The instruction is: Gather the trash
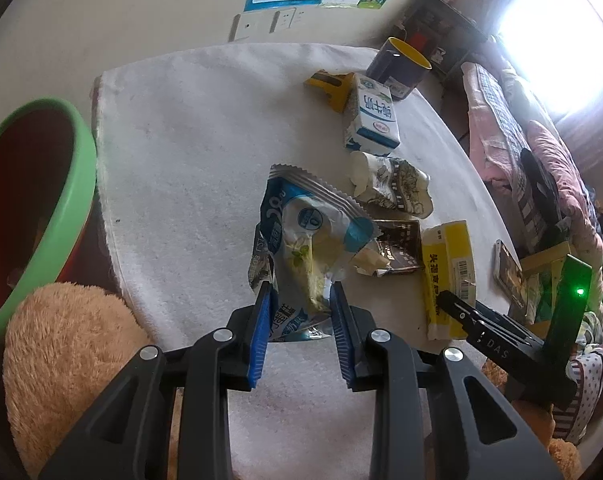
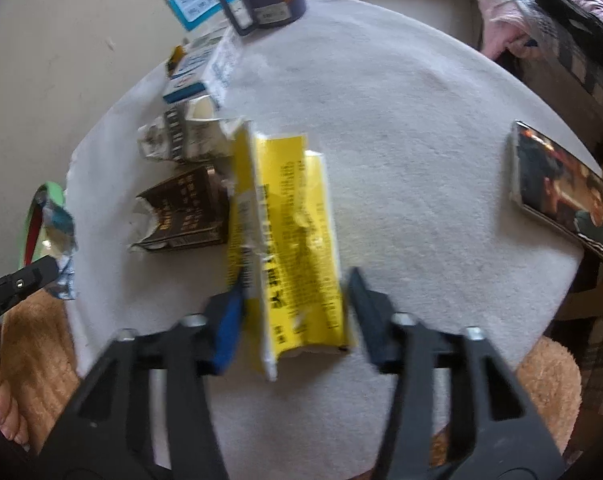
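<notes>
White-toweled surface (image 1: 189, 128) beside a green-rimmed bin (image 1: 67, 184), most of the trash not yet collected: milk carton (image 1: 371, 118), crumpled paper cup (image 1: 393, 186), brown packet (image 1: 397, 250) and small yellow box (image 1: 329, 84) lying near a dark mug (image 1: 399, 66). Left gripper (image 1: 301, 292) clamped on a blue-and-silver snack wrapper (image 1: 307, 236), apparently lifted off the towel and bound for the bin. Right gripper (image 2: 297, 280) spread wide around a flattened yellow box (image 2: 293, 224), not closed on it; bin interior too dim to judge, so seemingly an early stage.
</notes>
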A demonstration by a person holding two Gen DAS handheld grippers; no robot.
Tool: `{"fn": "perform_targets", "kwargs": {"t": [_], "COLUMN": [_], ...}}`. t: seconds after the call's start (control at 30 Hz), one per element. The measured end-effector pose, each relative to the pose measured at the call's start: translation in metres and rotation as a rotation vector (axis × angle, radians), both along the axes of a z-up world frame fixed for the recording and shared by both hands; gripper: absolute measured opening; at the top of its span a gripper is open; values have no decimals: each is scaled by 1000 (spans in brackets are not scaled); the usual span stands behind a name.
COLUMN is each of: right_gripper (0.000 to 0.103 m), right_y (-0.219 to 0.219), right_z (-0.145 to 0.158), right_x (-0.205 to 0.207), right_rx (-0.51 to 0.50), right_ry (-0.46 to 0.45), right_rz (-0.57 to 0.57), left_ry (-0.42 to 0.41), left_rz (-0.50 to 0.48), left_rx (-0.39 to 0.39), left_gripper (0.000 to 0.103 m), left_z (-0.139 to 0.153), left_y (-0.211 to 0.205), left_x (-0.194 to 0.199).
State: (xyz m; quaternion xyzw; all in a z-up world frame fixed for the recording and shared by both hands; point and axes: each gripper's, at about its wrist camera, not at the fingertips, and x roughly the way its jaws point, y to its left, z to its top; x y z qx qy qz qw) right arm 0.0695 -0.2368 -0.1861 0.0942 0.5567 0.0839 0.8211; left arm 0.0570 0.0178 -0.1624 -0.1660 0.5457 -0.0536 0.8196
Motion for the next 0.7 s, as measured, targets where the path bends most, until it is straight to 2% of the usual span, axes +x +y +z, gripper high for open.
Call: {"fn": "perform_targets", "kwargs": {"t": [0.1,0.4,0.7], "right_gripper": [41,41,41], "right_y": [4,-1,46], "right_z": [6,44,79], "right_x": [-2,-20,-23], "right_rx": [-17,98,135], "right_ry": [-9,-71,-124], "right_rz": [9,-28,76], "left_ry": [-7,-27,-78], "left_rz": [5,40,51], "left_rx": [-13,-53,-62], "left_gripper": [27,27,27], "left_z": [2,7,19], "left_y": [3,19,28], "left_x": [-2,-8,-13]}}
